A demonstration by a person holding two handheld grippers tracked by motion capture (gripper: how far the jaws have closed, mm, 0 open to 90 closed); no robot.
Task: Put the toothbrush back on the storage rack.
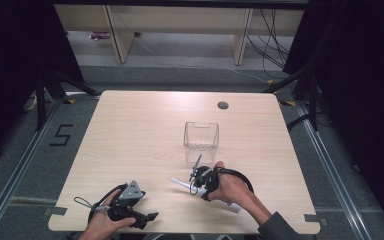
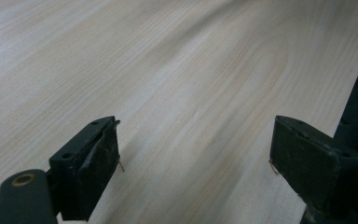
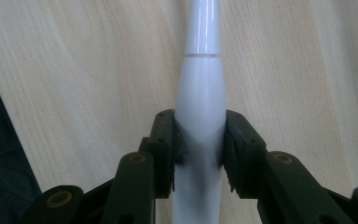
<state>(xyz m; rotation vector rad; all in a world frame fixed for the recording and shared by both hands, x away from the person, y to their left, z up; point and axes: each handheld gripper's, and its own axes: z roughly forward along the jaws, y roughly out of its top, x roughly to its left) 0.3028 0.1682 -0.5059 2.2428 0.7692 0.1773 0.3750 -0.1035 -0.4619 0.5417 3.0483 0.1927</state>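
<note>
Two grippers work over a pale wooden surface (image 1: 145, 130). At the left of the high view, the left gripper (image 1: 150, 218) rests near the front edge of the surface in the person's left hand (image 1: 102, 222), a grey three-cornered plate on top of it. In the left gripper view its jaws stand spread wide apart, with bare wood grain between them and nothing touching the pads.

Further right, near the middle of the front half, a white toothbrush-like handle (image 1: 182, 184) lies slanted on the surface. The right gripper (image 1: 196, 186) is closed around it, held by the person's right hand (image 1: 232, 187). In the right gripper view the jaws pinch the thick white body (image 3: 200, 98) from both sides, the pads pressed against it, and its narrower neck runs straight up and away from them over the wood.

Just behind the right gripper stands a clear plastic box (image 1: 201, 135), open at the top, upright and apart from the handle. Beyond it, toward the far right of the surface, sits a small round grey cable port (image 1: 223, 105)
</note>
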